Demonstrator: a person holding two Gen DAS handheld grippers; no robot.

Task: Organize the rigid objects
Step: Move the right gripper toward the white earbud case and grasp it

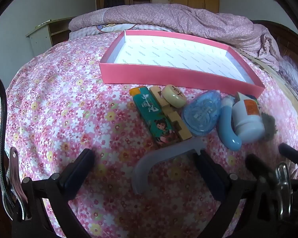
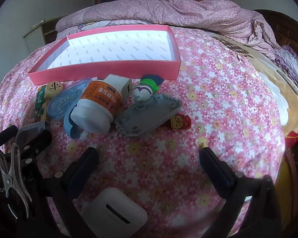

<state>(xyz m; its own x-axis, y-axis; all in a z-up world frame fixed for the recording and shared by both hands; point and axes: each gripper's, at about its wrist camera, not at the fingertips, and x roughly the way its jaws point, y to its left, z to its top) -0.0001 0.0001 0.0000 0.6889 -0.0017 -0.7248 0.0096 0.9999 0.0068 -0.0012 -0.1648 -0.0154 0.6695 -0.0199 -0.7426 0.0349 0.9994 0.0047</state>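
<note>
A pink box [image 1: 168,77] with a white lining lies open and empty on the flowered bedspread; it also shows in the right wrist view [image 2: 101,69]. In front of it lies a row of small objects: a green lighter [image 1: 155,117], a wooden puzzle piece [image 1: 172,117], a round chess piece [image 1: 173,98], a clear blue tape dispenser [image 1: 201,114], a blue curved piece [image 1: 227,127], and a white bottle [image 2: 97,109] with an orange label. My left gripper [image 1: 145,158] is open above a pale curved plastic piece [image 1: 161,158]. My right gripper [image 2: 149,156] is open and empty over bare bedspread.
A grey studded plate [image 2: 149,117], a green-capped toy figure [image 2: 146,91], a white charger cube [image 2: 125,87] and a small red and yellow toy [image 2: 180,122] lie right of the bottle. A white earbud case [image 2: 113,216] lies near my right gripper. A crumpled quilt [image 1: 168,17] is behind the box.
</note>
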